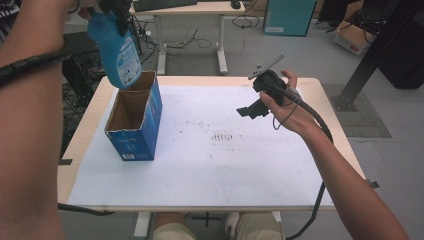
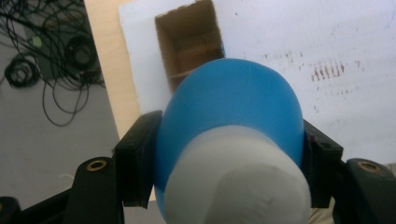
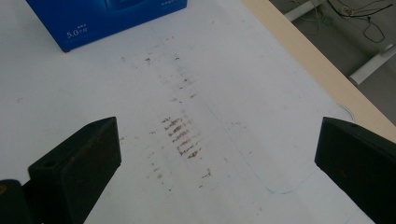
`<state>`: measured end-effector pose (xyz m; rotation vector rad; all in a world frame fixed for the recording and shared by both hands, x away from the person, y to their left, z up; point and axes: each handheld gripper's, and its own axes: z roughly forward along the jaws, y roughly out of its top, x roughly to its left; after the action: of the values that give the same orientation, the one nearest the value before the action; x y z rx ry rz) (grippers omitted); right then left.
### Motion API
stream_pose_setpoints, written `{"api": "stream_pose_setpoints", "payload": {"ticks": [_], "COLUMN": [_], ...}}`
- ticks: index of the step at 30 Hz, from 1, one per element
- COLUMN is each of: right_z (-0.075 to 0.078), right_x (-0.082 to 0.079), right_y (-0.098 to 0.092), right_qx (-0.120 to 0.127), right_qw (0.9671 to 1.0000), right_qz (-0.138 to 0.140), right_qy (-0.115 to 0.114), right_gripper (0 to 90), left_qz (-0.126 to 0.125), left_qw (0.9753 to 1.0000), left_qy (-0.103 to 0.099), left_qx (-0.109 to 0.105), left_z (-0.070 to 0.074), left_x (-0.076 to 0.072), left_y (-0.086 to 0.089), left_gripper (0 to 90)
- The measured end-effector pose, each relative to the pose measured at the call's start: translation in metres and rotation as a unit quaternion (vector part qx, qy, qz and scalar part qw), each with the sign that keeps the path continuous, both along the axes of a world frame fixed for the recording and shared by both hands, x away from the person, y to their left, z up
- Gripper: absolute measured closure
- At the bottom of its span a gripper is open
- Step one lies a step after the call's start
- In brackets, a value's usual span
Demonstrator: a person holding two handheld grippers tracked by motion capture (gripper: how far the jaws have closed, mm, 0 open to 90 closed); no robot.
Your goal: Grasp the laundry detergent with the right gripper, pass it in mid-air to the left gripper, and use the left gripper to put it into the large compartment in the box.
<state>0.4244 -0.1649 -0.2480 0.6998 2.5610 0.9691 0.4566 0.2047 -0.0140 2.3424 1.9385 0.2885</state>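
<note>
Left gripper [image 2: 229, 163] clamps the blue plastic bottle [image 1: 120, 50] just below its white cap, hanging above the open blue carton [image 1: 134, 120]. Rigid, smooth, likely heavy: grip the shoulder. Right gripper [image 3: 217, 154] wide open, empty.

One blue bottle [image 1: 119, 47]. One open blue box [image 1: 134, 120]. One table [image 1: 330, 127], with one white sheet [image 1: 250, 170] on it. Two grippers: left [image 1: 116, 10], right [image 1: 250, 110].
</note>
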Motion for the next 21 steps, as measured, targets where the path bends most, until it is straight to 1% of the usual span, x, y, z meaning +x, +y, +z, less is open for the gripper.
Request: {"api": "stream_pose_setpoints", "payload": {"ticks": [1,2,4,5,6,7,10,11,15,17,19,21], "right_z": [0.001,0.001,0.002,0.003,0.004,0.004,0.006,0.006,0.008,0.009,0.009,0.010], "right_x": [-0.001,-0.004,-0.005,-0.004,-0.004,-0.007,-0.008,-0.008,-0.011,-0.012,-0.013,-0.012], "right_y": [-0.001,-0.001,-0.001,-0.003,-0.003,-0.004,-0.006,-0.006,-0.007,-0.007,-0.007,-0.009], "right_qx": [-0.002,-0.002,0.000,-0.004,-0.005,-0.002,-0.006,-0.007,-0.007,-0.004,-0.002,-0.006], "right_qw": [1.0000,0.9999,0.9999,1.0000,1.0000,1.0000,0.9999,0.9999,0.9999,0.9999,0.9999,0.9999], "right_qz": [0.000,-0.010,-0.009,0.004,0.004,-0.008,-0.011,-0.011,-0.014,-0.013,-0.016,-0.010], "right_qy": [-0.001,0.009,0.006,-0.005,-0.004,0.005,0.001,-0.001,0.001,-0.004,-0.003,-0.005], "right_gripper": [0.4,0.4,0.4,0.4,0.4,0.4,0.4,0.4,0.4,0.4,0.4,0.4], "left_qz": [0.009,0.018,0.034,0.041,0.049,0.057,0.078,0.078,0.098,0.107,0.112,0.114], "left_qw": [1.0000,0.9998,0.9994,0.9991,0.9988,0.9983,0.9968,0.9968,0.9949,0.9940,0.9934,0.9931], "left_qy": [-0.001,-0.002,-0.002,-0.002,-0.002,0.000,-0.002,-0.002,-0.008,-0.009,-0.009,-0.009], "left_qx": [-0.002,-0.004,-0.007,-0.008,-0.009,-0.011,-0.017,-0.017,-0.023,-0.024,-0.025,-0.028], "left_z": [-0.001,-0.002,-0.005,-0.006,-0.008,-0.009,-0.011,-0.011,-0.013,-0.015,-0.018,-0.022], "left_x": [-0.001,-0.002,-0.004,-0.004,-0.005,-0.006,-0.008,-0.008,-0.010,-0.010,-0.009,-0.007], "left_y": [0.002,0.004,0.008,0.010,0.011,0.013,0.017,0.019,0.024,0.025,0.027,0.027], "left_gripper": [35.4,35.4,35.5,35.5,35.5,35.5,35.5,35.5,35.5,35.6,35.6,35.7]}}
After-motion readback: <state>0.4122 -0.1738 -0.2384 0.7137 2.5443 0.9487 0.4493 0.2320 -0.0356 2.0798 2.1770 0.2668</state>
